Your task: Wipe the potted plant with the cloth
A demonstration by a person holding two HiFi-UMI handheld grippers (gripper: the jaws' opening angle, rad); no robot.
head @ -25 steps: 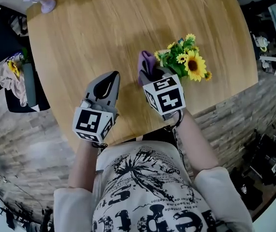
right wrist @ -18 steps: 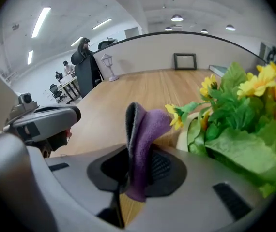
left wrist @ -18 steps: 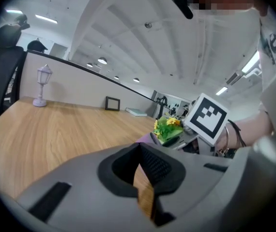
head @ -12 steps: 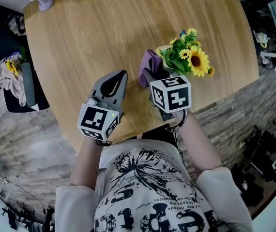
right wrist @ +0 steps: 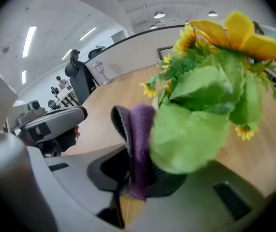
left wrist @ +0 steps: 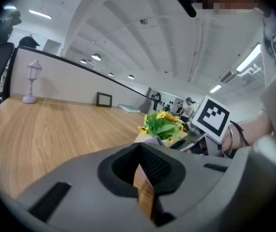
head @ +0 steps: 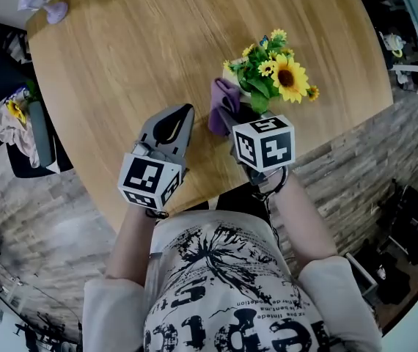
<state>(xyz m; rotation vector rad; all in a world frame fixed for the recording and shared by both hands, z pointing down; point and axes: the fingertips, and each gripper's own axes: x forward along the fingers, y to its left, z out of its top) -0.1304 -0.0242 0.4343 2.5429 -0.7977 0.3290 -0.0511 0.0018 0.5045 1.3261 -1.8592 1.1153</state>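
The potted plant (head: 271, 75) has yellow sunflowers and green leaves and stands near the table's right edge. My right gripper (head: 232, 121) is shut on a purple cloth (head: 222, 103), which hangs just left of the plant's leaves. In the right gripper view the cloth (right wrist: 137, 139) stands up between the jaws and touches a big green leaf (right wrist: 196, 120). My left gripper (head: 185, 111) is shut and empty, to the left of the cloth and apart from it. From the left gripper view the plant (left wrist: 161, 124) shows beyond the shut jaw tips (left wrist: 140, 151).
The round wooden table (head: 136, 50) ends close in front of the person. A small purple lamp figure (head: 48, 9) stands at its far left edge, and a picture frame (left wrist: 104, 99) at the far side. A dark chair (head: 4, 64) stands left of the table.
The right gripper has rolled and carried the cloth closer against the plant's leaves. The left gripper has drifted a little toward the plant, still shut.
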